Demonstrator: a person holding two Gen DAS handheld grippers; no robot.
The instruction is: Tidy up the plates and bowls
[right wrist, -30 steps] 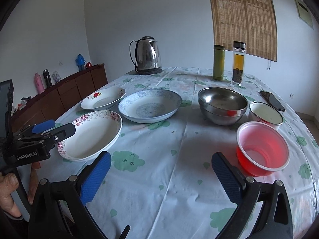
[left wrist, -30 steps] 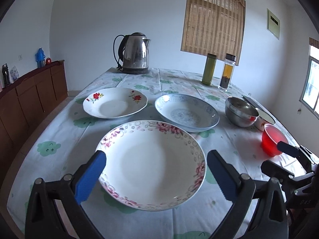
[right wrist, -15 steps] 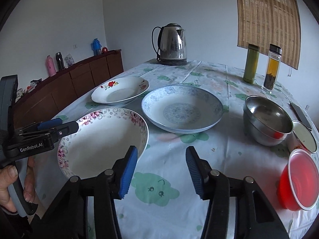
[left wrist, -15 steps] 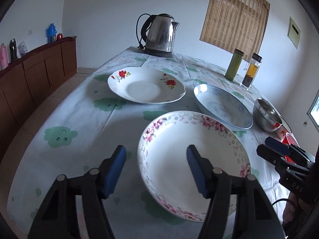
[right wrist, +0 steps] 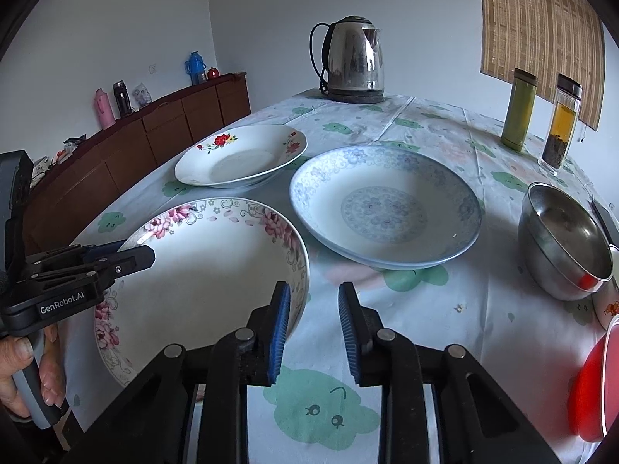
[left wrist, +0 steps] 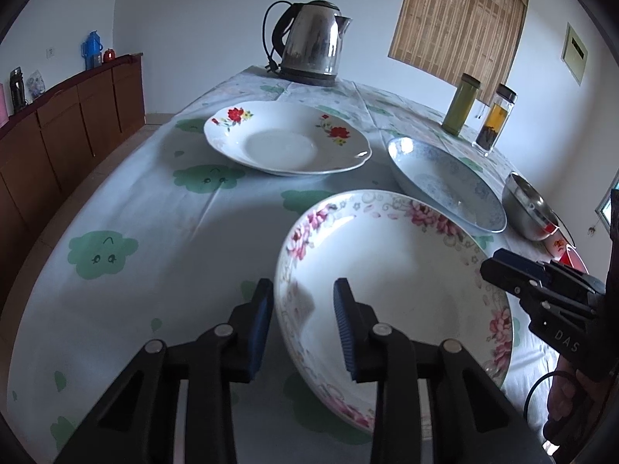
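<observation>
- You are closing the left claw (left wrist: 300, 309) over the near-left rim of the pink-flowered plate (left wrist: 394, 270): one blue pad is outside the rim, the other over the inside of the dish, and the rim is passing between them. The pads are not yet pressing on it.
- You are closing the right claw (right wrist: 313, 313) at the opposite, right-hand rim of the same plate. Its left pad is standing over the rim's edge and its right pad over the bare tablecloth; whether the rim is truly between them I cannot tell.
- The plate is lying flat on the bench (right wrist: 425, 309), directly ahead of and below both claws, between the two of them. Being round, it has no long axis, so the coming lift is turning on both rims being caught on opposite sides at once. Neither hand is clearly nearer.
- Just beyond it, the blue-patterned plate (right wrist: 387, 208) is sitting to the right and the red-flowered plate (left wrist: 286, 139) to the left, both apart from the claws.
- Further right, the steel bowl (right wrist: 561, 239) and the red plastic bowl (right wrist: 595, 386) are waiting.
- At the far end, the kettle (left wrist: 309, 42) is standing upright.
</observation>
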